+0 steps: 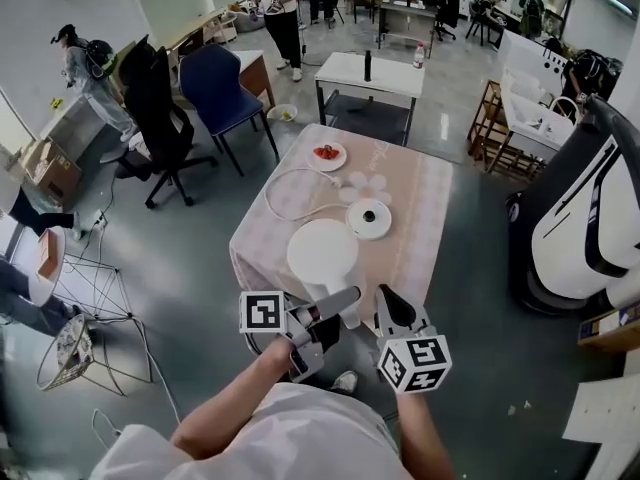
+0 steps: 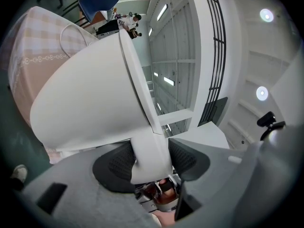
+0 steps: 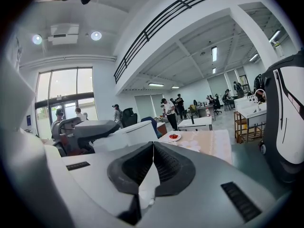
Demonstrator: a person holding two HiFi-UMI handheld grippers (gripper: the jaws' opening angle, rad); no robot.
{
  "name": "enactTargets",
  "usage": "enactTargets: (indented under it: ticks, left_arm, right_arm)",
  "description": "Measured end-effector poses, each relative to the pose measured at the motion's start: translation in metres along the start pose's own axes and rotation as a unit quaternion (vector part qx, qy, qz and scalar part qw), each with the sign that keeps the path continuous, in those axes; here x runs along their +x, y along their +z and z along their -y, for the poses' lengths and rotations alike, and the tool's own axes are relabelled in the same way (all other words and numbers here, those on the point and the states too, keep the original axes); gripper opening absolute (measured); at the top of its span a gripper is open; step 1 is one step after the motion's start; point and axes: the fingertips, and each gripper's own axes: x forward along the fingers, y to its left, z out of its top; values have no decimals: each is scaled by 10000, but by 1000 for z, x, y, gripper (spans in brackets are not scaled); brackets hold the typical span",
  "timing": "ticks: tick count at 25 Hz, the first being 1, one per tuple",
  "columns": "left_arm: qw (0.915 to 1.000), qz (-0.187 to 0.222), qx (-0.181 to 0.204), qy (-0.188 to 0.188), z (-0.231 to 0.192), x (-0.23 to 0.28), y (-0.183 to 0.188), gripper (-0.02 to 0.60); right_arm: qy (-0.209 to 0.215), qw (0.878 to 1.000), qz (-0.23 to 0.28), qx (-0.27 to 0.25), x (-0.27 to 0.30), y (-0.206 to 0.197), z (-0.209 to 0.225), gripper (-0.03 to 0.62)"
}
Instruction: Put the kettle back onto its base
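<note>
The white kettle (image 1: 322,251) hangs over the near edge of the checked table (image 1: 420,193), its lid facing up in the head view. My left gripper (image 1: 335,308) is shut on the kettle's handle (image 2: 151,156), which sits between both dark pads. In the left gripper view the kettle body (image 2: 90,103) fills the upper left. The round white base (image 1: 369,218) with a dark centre lies further along the table, beyond the kettle, and its cord (image 1: 285,193) loops to the left. My right gripper (image 1: 388,300) is just right of the handle, shut on nothing (image 3: 153,146).
A plate of red fruit (image 1: 327,154) sits at the table's far end. Office chairs (image 1: 190,98) and a small white table (image 1: 370,73) stand beyond it. A large white machine (image 1: 590,218) is on the right, and a wire basket (image 1: 85,343) on the floor at left.
</note>
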Motion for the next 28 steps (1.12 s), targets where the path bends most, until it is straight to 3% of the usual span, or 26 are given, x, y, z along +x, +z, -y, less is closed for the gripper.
enactTargets:
  ticks: [12,28]
  left_arm:
    - [10000,9,-9,23,-9,18,13,222]
    - [9984,-545,-82,-83,-29,59,68,224]
  right_arm:
    - [-53,10000,-14,-19,8,2,19,5]
    - [-541,9985,-103,29,66,17,54,5]
